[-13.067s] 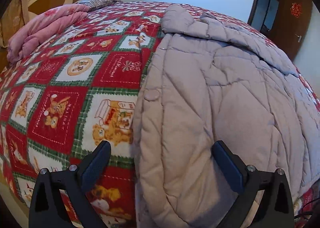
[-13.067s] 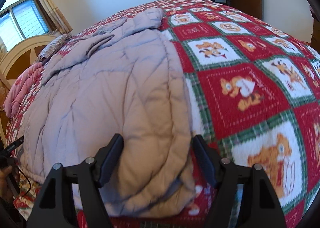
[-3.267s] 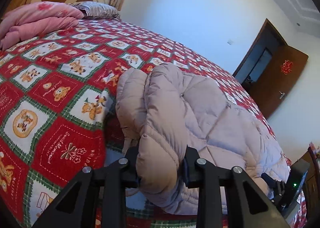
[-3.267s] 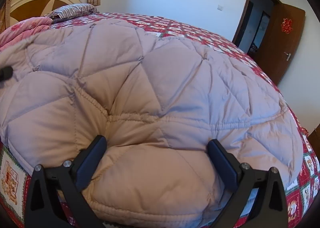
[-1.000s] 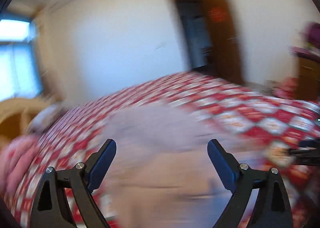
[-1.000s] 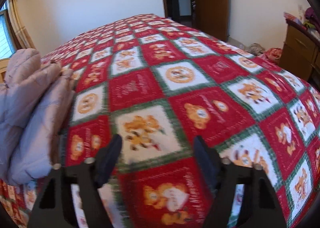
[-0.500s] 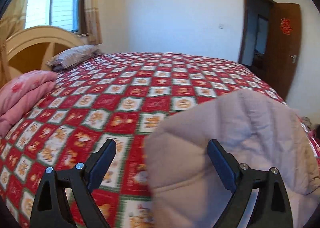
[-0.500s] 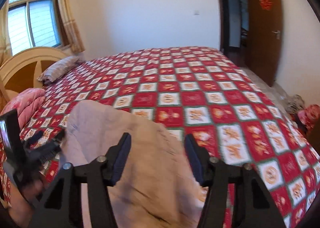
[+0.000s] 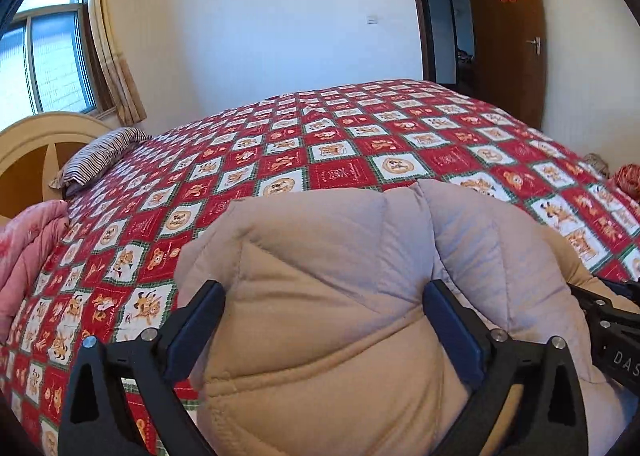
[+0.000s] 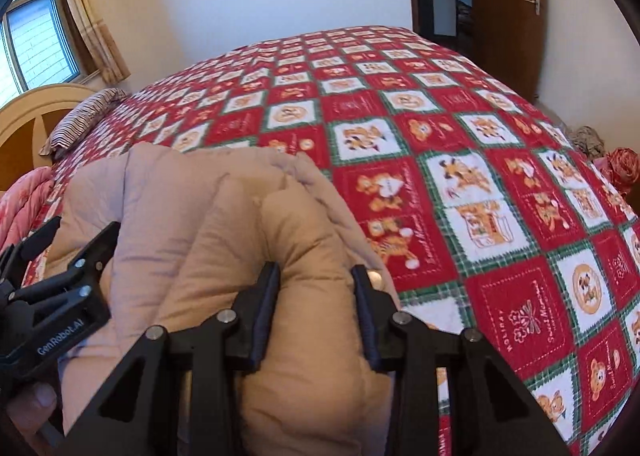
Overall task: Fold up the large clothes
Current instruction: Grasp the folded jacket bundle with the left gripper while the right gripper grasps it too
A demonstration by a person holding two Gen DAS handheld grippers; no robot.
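Observation:
A beige-pink quilted coat (image 9: 340, 276) lies folded in a thick bundle at the near edge of the bed. My left gripper (image 9: 324, 316) straddles its left part; the jaws are opening very wide and the padding bulges between the fingers without being squeezed. In the right wrist view my right gripper (image 10: 316, 296) is closing its jaws on a narrow puffy fold of the coat (image 10: 312, 248), and the pads press into it. The left gripper (image 10: 60, 268) also shows at the left of that view. At the right edge of the left wrist view sits the right gripper (image 9: 608, 316).
A red, green and white checked bedspread (image 9: 360, 160) covers the bed. A pink quilt (image 9: 24, 256), a striped pillow (image 9: 100, 156) and a cream headboard (image 9: 32, 144) are at the left. An open brown door (image 9: 504, 28) stands behind, and red items (image 9: 628, 176) lie beyond the bed's right side.
Both views swung onto the folded coat and came closer. The right jaws narrowed around a fold of it. The left fingers now straddle the bundle, slightly wider apart.

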